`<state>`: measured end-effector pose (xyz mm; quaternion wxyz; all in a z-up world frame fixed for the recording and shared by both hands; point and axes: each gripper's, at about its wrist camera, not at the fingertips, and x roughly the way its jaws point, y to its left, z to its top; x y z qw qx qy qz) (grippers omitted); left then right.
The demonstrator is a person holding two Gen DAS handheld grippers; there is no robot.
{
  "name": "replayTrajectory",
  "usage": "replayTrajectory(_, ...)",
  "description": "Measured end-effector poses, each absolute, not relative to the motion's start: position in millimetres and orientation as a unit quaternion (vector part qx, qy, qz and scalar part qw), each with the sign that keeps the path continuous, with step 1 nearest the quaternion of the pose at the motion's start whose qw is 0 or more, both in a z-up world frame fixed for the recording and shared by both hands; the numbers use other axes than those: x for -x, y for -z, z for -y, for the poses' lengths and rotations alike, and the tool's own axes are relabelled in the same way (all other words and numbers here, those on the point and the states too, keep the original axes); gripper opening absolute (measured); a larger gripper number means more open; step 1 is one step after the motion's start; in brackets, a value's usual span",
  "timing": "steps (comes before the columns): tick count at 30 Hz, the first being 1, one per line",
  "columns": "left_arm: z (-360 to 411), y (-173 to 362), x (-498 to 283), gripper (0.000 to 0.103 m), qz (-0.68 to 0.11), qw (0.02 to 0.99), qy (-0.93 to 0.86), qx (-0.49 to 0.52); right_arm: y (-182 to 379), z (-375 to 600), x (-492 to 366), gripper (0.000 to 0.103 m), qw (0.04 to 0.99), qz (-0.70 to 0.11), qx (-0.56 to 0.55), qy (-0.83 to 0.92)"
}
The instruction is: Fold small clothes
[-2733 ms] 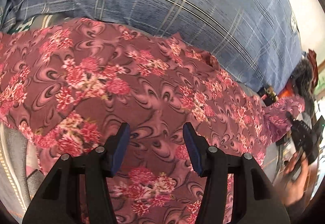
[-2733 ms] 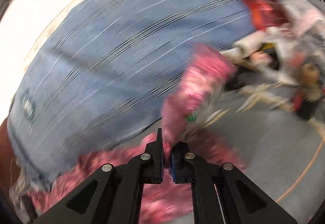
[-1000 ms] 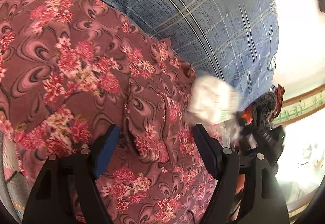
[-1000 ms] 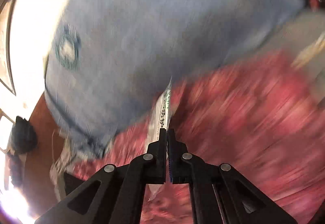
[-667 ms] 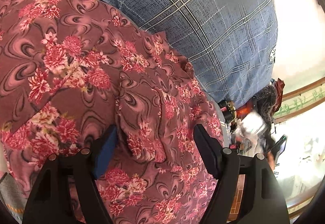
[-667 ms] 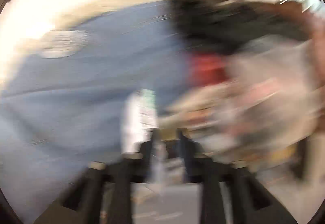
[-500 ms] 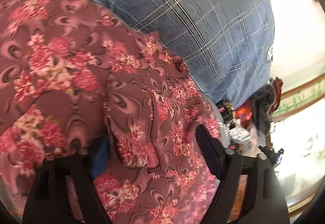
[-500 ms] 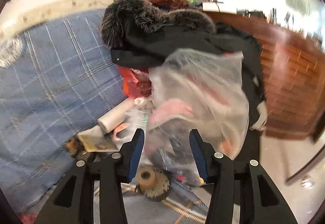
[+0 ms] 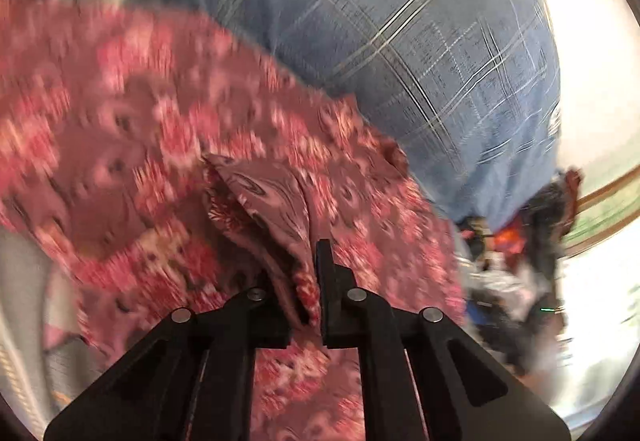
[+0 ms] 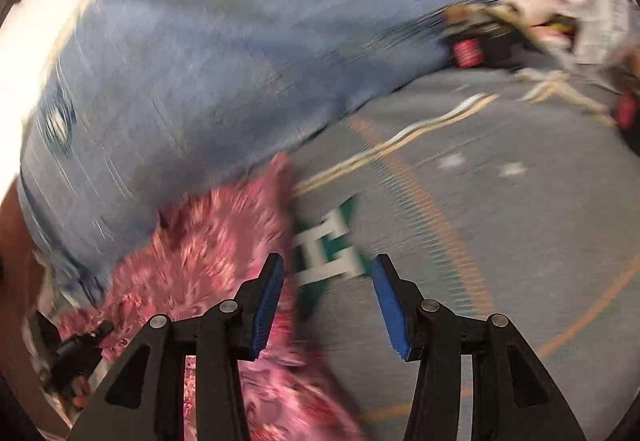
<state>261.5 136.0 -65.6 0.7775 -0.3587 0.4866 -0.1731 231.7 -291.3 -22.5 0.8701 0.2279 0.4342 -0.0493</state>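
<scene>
- Grey bedding (image 10: 500, 241) with orange and pale stripes and a teal-and-white motif (image 10: 326, 245) makes up the surface; both views are motion-blurred.
- Behind the floral garment (image 9: 160, 145) lies a big blue plaid cushion (image 9: 420, 41), its edge overlapped by the garment's far hem.
- The garment, maroon with red and pink flowers, is spread over the bedding; in the right wrist view its edge (image 10: 208, 241) sits just left of the teal motif.
- The left gripper (image 9: 310, 273) has just been closing and now pinches a raised fold of the floral garment, the cloth bunched tight between its nearly met jaws.
- The right gripper (image 10: 328, 305) is partway open with its blue pads (image 10: 390, 305) apart; nothing is clamped between them. Its jaws opened a moment ago. The left pad hangs over the garment's edge, the right pad over bare bedding.
- Beyond the garment, at the cushion's end, sits a blurred heap of clutter (image 10: 560, 13): red, white and dark items that cannot be made out singly.
</scene>
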Motion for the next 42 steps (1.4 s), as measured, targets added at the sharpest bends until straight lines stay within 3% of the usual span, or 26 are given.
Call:
replayTrajectory(1,-138.2,67.3,-262.3,0.022,-0.486,0.769,0.181,0.374,27.9,284.2,-237.0,0.049,0.868,-0.441,-0.224,0.049)
replayTrajectory(2,-140.2,68.4,-262.7,0.04,-0.485,0.765,0.184,0.383,35.7,274.2,-245.2,0.049,0.862,-0.456,-0.215,0.049)
replayTrajectory(3,-140.8,68.8,-261.6,0.047,-0.482,0.763,0.18,0.391,39.4,273.6,-242.4,0.048,0.862,-0.461,-0.205,0.052)
replayTrajectory(5,-139.6,66.8,-260.6,0.047,-0.478,0.77,0.172,0.386,30.9,263.9,-241.7,0.007,0.877,-0.444,-0.182,0.02)
replayTrajectory(6,-136.2,64.3,-260.1,0.039,-0.483,0.783,0.156,0.36,24.4,266.2,-236.8,0.005,0.884,-0.429,-0.182,0.019)
replayTrajectory(9,-122.8,62.9,-263.0,0.017,-0.509,0.819,0.081,0.25,14.1,276.6,-220.0,0.005,0.901,-0.387,-0.194,0.031)
replayTrajectory(12,-127.8,53.6,-258.4,0.017,-0.511,0.817,0.08,0.254,40.9,285.0,-227.7,0.006,0.867,-0.459,-0.182,0.062)
replayTrajectory(18,-185.7,30.6,-244.3,0.018,-0.428,0.836,0.066,0.337,-14.8,265.6,-205.5,0.031,0.913,-0.368,-0.168,0.058)
replayTrajectory(22,-162.5,44.0,-255.8,0.021,-0.454,0.81,0.133,0.347,-20.3,214.9,-217.3,0.032,0.917,-0.376,-0.135,-0.005)
replayTrajectory(25,-133.1,57.6,-266.1,0.021,-0.513,0.815,0.093,0.255,-4.0,171.4,-232.6,0.028,0.912,-0.39,-0.114,-0.051)
replayTrajectory(26,-128.1,62.4,-267.0,0.016,-0.518,0.818,0.086,0.236,0.6,155.9,-237.5,0.028,0.908,-0.398,-0.109,-0.065)
replayTrajectory(34,-170.0,66.4,-263.9,0.017,-0.495,0.794,0.094,0.34,37.0,54.3,-257.0,0.028,0.877,-0.439,-0.115,-0.158)
replayTrajectory(38,-189.0,53.9,-256.9,0.033,-0.472,0.806,0.056,0.351,48.3,24.4,-261.3,0.028,0.863,-0.444,-0.14,-0.197)
replayTrajectory(41,-205.8,45.5,-255.6,0.04,-0.452,0.818,0.018,0.355,67.2,2.4,-261.1,0.029,0.858,-0.459,-0.111,-0.201)
replayTrajectory(42,-211.8,42.9,-254.7,0.044,-0.447,0.821,0.005,0.355,68.7,-3.9,-252.8,0.029,0.879,-0.424,-0.089,-0.198)
